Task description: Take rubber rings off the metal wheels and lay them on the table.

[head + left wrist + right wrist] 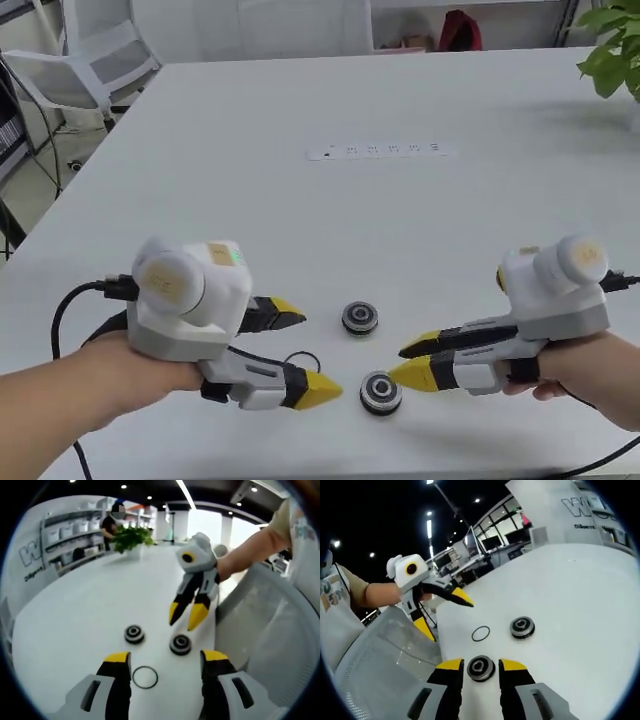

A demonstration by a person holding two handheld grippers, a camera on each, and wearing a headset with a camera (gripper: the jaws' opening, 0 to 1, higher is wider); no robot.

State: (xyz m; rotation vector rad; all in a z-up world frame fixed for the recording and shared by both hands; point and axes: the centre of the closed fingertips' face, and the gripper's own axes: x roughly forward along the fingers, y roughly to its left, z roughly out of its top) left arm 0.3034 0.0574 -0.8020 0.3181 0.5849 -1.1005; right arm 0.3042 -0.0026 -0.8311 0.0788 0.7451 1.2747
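1. Nearest me, the left gripper (pixel 303 350) hangs low over the table (pixel 420 230) with its jaws spread wide and nothing in them.
2. One loose rubber ring (pixel 145 667) lies flat on the table between those yellow tips. From the head view the lower jaw covers part of it.
3. Just right of the ring, the right gripper (pixel 481 665) has its jaws parted narrowly around the near wheel (pixel 481 668). I cannot tell whether the pads touch it.
4. Beyond the ring stands the far wheel (pixel 360 318), apart from both grippers.
5. Both wheels have dark rims. Whether either one wears a rubber ring is too small to make out.
6. Far beyond the ring a white power strip (pixel 380 151) lies on the table. Its sockets are blurred.
7. At the top right corner, well beyond the ring, a green plant (pixel 612 48) is cut off by the frame.
8. Just on my side of the ring is the table's near edge, with a mesh chair back (pixel 270 630) close against it.
9. From the ring to the power strip the white top is bare, and it stays bare out to the left edge, where a white chair (pixel 95 60) stands.
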